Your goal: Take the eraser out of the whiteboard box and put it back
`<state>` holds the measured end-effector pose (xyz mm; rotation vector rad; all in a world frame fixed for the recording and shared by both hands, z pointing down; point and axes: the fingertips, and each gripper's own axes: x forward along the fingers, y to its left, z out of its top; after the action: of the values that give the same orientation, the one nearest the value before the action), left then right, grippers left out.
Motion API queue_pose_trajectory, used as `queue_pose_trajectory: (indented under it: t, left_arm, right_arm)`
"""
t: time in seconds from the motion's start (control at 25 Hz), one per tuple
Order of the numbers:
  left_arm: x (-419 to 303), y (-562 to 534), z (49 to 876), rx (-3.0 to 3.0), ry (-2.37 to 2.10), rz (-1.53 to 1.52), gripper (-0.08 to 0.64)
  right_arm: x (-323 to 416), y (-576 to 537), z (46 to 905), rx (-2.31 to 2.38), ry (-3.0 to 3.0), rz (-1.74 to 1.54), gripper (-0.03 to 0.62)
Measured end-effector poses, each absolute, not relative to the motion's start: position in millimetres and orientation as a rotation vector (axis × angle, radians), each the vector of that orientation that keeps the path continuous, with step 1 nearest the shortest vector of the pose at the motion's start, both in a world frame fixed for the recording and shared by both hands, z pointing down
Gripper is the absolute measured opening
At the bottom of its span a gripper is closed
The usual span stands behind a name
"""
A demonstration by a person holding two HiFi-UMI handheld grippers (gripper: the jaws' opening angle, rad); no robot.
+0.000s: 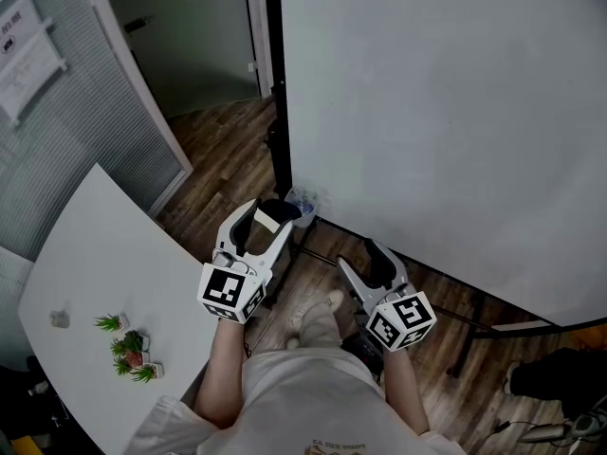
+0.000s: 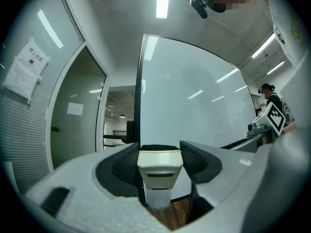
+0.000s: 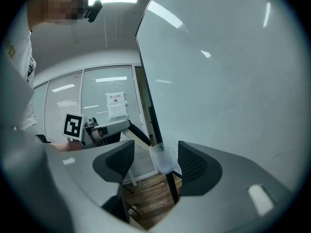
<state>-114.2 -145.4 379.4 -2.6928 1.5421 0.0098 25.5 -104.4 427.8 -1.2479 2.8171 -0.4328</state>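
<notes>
My left gripper is shut on the eraser, a cream block with dark felt on its far side. In the left gripper view the eraser sits upright between both pads, in front of the whiteboard. The whiteboard box is a small translucent cup fixed at the board's lower left corner, just right of the eraser and apart from it. My right gripper stands open with nothing in it, lower and to the right. The box shows beyond its jaws, past the fingertips.
The large whiteboard on a black stand fills the right. A white table with small potted plants is at the left. A glass partition with blinds and a doorway lie behind. Someone's dark shoe rests at the far right.
</notes>
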Motion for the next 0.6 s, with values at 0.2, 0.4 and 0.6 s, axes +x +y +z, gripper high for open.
queue_pose_trajectory:
  t: [0.2,0.4,0.6]
  left_arm:
    - [-110.8,-149.4,381.3,-2.699,1.535,0.002,0.267]
    - [-108.3,-156.3,384.7,-2.711,1.527,-0.006,0.267]
    - [-104.8,-162.8,385.5,-2.719,1.523,-0.01,0.267]
  right_arm:
    - [28.3,-107.6,430.3,-1.255,2.814,-0.443,0.281]
    - [30.5,-113.2,433.5,-1.263,2.808,-0.458,0.28]
    - [34.7,-118.2,434.6,-1.27,2.804,-0.47,0.279]
